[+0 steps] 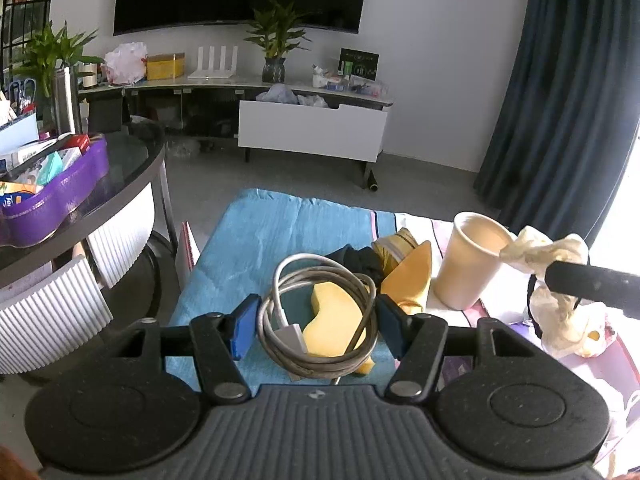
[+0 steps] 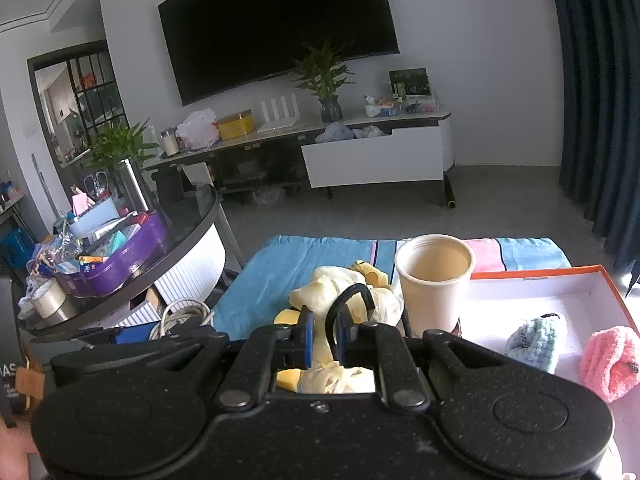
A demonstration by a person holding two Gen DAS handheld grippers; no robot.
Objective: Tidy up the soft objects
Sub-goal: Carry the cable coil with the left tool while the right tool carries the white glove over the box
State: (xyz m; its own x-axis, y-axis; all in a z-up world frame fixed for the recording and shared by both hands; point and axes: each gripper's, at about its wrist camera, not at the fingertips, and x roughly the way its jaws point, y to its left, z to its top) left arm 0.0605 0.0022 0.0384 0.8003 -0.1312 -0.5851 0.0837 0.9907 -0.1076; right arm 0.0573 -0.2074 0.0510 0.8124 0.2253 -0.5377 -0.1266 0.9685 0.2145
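Left gripper [image 1: 316, 326] jaws spread wide, blue pads on either side of a coiled grey-white cable [image 1: 320, 320] without clamping it. Cable coil lies on top of a yellow sponge [image 1: 332, 328], both on the blue towel [image 1: 256, 248]. Just behind the coil: a dark cloth lump [image 1: 358, 260] and a yellow cloth [image 1: 408, 276], touching each other.

Right gripper [image 2: 322, 338] clenched on a pale cream rag [image 2: 340, 300], a black strap [image 2: 348, 300] looping between the pads; the rag bunches in front of the fingers and hangs below them. In the left wrist view the same rag [image 1: 544, 252] drapes off the right gripper's black finger, its end touching the rim of the beige paper cup [image 1: 470, 260].

Cup stands upright beside the towel pile, at the edge of a white tray with orange rim [image 2: 560, 272]. In the tray: a light blue knitted item [image 2: 538, 338] and a pink fuzzy sock [image 2: 610, 362], side by side, near but apart.

Left: round dark glass table [image 1: 132, 160] with a purple bin [image 1: 56, 200] of clutter.
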